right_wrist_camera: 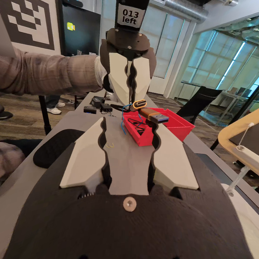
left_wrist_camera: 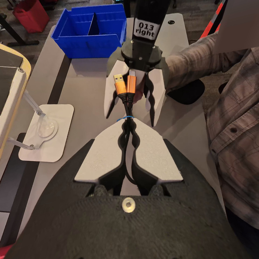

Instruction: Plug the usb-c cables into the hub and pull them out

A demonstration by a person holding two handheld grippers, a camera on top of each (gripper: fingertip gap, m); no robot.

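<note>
Left claw [left_wrist_camera: 128,123] clamping black cable [left_wrist_camera: 126,140], right claw [right_wrist_camera: 129,123] spread apart

White printed label on each claw's black stem [left_wrist_camera: 146,30], wording withheld

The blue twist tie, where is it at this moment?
In the left wrist view the blue twist tie wraps the two black cable strands just beyond the fingertips of the left gripper, below the orange plugs.

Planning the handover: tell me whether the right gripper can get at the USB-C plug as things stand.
Probably yes. The right gripper is open and faces the USB-C plug, which sticks out free past the left gripper shut on the cable. The USB-A plug lying close beside it could get caught.
</note>
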